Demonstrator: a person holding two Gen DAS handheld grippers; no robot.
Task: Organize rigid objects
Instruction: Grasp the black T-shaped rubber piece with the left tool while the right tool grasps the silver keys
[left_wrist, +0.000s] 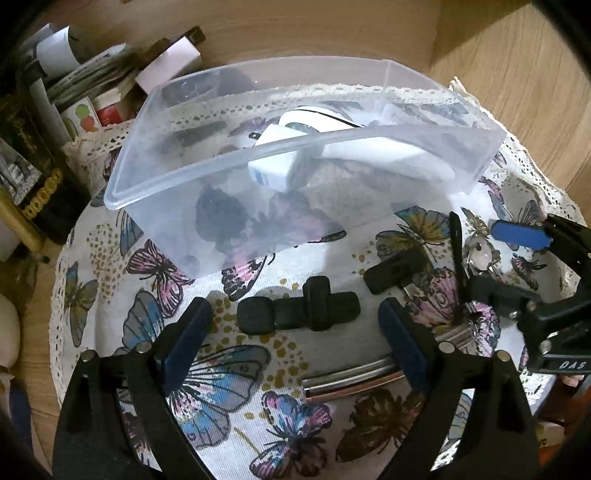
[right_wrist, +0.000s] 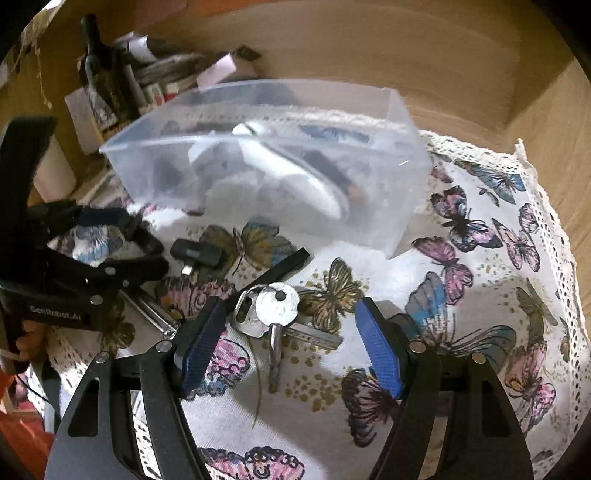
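Observation:
A clear plastic bin (left_wrist: 155, 173) (right_wrist: 402, 206) stands on the butterfly cloth and holds a white charger plug (left_wrist: 275, 168) and a white computer mouse (left_wrist: 369, 147) (right_wrist: 295, 177). My left gripper (left_wrist: 295, 332) is open, its fingers either side of a black cross-shaped clip (left_wrist: 299, 310). My right gripper (right_wrist: 290, 336) is open over a bunch of keys (right_wrist: 275, 306), which also shows in the left wrist view (left_wrist: 480, 254). A small black dongle (right_wrist: 197, 253) (left_wrist: 397, 269) and a thin black stick (right_wrist: 273, 273) (left_wrist: 458, 258) lie near the keys.
A metal tube (left_wrist: 351, 384) (right_wrist: 147, 312) lies on the cloth by the left gripper. Bottles, books and boxes (left_wrist: 74, 92) (right_wrist: 110, 81) crowd the back left. Wooden walls (left_wrist: 517, 74) close in the back and right. The cloth's lace edge (right_wrist: 546, 206) runs along the right.

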